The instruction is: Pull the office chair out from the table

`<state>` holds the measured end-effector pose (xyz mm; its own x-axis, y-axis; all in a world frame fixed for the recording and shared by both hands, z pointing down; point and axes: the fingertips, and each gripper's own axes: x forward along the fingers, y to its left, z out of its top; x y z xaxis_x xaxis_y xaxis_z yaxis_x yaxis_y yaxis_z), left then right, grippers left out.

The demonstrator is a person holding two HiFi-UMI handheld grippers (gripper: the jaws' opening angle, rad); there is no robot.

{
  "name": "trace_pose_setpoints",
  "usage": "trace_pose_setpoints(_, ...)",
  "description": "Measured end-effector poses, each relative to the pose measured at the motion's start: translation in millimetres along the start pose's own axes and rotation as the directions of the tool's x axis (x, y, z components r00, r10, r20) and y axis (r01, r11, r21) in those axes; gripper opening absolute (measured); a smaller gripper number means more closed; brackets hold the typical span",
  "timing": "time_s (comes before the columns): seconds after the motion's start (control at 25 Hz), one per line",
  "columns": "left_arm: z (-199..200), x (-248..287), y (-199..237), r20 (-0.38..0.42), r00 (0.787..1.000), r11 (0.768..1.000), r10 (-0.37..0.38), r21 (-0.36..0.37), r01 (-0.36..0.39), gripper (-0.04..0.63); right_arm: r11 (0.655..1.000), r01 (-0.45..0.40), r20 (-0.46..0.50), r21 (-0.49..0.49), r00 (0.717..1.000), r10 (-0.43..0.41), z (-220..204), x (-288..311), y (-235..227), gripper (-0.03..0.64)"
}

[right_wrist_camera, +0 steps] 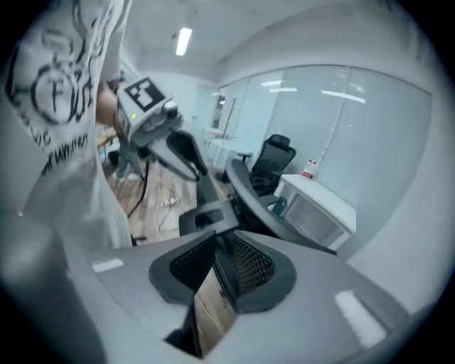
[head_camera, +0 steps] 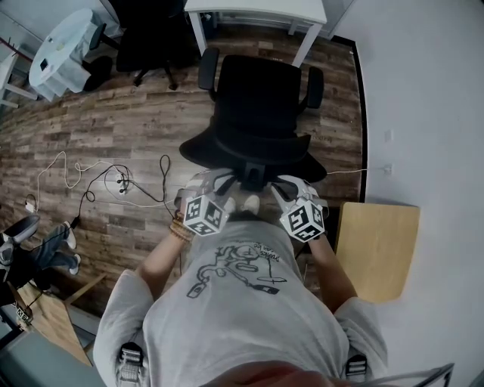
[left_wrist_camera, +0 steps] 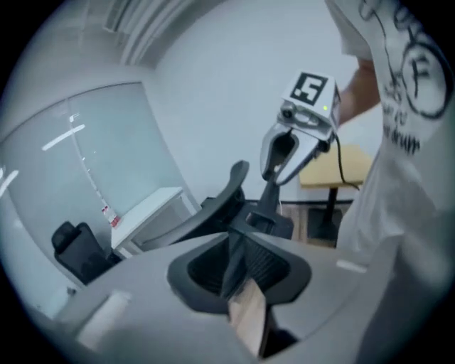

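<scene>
The black office chair with armrests [head_camera: 257, 98] stands on the wood-plank floor [head_camera: 113, 128], its seat facing the white counter [head_camera: 257, 9]. The front of its seat and the armrest tips lie just short of that counter's legs, with a strip of floor showing between chair and counter. Its backrest leans toward the person in the grey printed T-shirt [head_camera: 242, 302], who stands directly behind the chair.

The left gripper [head_camera: 215, 180] sits on the top rim of the chair's backrest, to the left of the chair's central spine. In the left gripper view, the left gripper's [left_wrist_camera: 238, 266] jaws stand close together, with the thin black rim of the backrest filling the gap between the dark pads, so it is clamped on the chair. The right gripper [head_camera: 283, 185] holds the same rim on the other side of the spine. In the right gripper view, its [right_wrist_camera: 220, 266] pads likewise press on the black edge from both sides. Each gripper's camera also catches the other gripper further along the backrest [left_wrist_camera: 284, 153] [right_wrist_camera: 178, 153].

Left of the chair, black and white cables [head_camera: 113, 181] lie loose on the floor. Right of the chair, against the wall, stands a light wooden square tabletop [head_camera: 378, 249]. Beyond the chair's left side, a second black chair [head_camera: 147, 38] stands beside a round white table [head_camera: 64, 49].
</scene>
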<state>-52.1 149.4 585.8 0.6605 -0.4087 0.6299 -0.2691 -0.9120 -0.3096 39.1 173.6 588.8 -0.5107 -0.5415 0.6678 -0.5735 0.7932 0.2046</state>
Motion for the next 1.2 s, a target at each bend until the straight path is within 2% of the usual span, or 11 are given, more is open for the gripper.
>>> trace_pose_setpoints(0.08,24,-17,6,0.121,0.993,0.986,0.007,-0.167,0.013,0.046,0.985,-0.016,0.139,0.171,0.99,-0.008,28,-18,-5,0.072)
trace_pose_setpoints(0.16,49,-33,14,0.24,0.971,0.947,0.023,-0.317,0.056,0.022,0.952,-0.04,0.264,0.303,0.964,-0.043,53,-36,-14,0.057)
trace_pose_setpoints(0.24,71,-48,22,0.332,0.942,0.91,0.052,-0.404,0.093,0.014,0.927,-0.058,0.36,0.372,0.929,-0.086,76,-54,-22,0.043)
trace_pose_setpoints(0.44,119,-81,33,0.473,0.875,0.876,0.103,-0.459,0.145,0.002,0.908,-0.084,0.492,0.409,0.859,-0.142,124,-90,-26,0.028)
trace_pose_setpoints(0.6,152,-108,45,0.557,0.817,0.827,0.148,-0.523,0.207,0.002,0.911,-0.1,0.544,0.4,0.826,-0.148,157,-114,-21,0.02)
trace_pose_setpoints(0.68,162,-121,48,0.58,0.799,0.824,0.157,-0.523,0.218,0.002,0.913,-0.102,0.557,0.395,0.817,-0.15,170,-124,-17,0.012)
trace_pose_setpoints(0.84,174,-138,49,0.607,0.776,0.84,0.171,-0.502,0.207,0.002,0.915,-0.09,0.575,0.394,0.801,-0.168,187,-138,-14,0.008)
trace_pose_setpoints(0.96,179,-142,47,0.609,0.776,0.852,0.164,-0.484,0.199,0.002,0.918,-0.083,0.58,0.388,0.796,-0.174,192,-143,-13,0.008)
trace_pose_setpoints(1.2,173,-138,51,0.606,0.781,0.853,0.15,-0.479,0.208,0.002,0.917,-0.071,0.573,0.393,0.798,-0.183,196,-142,-15,0.008)
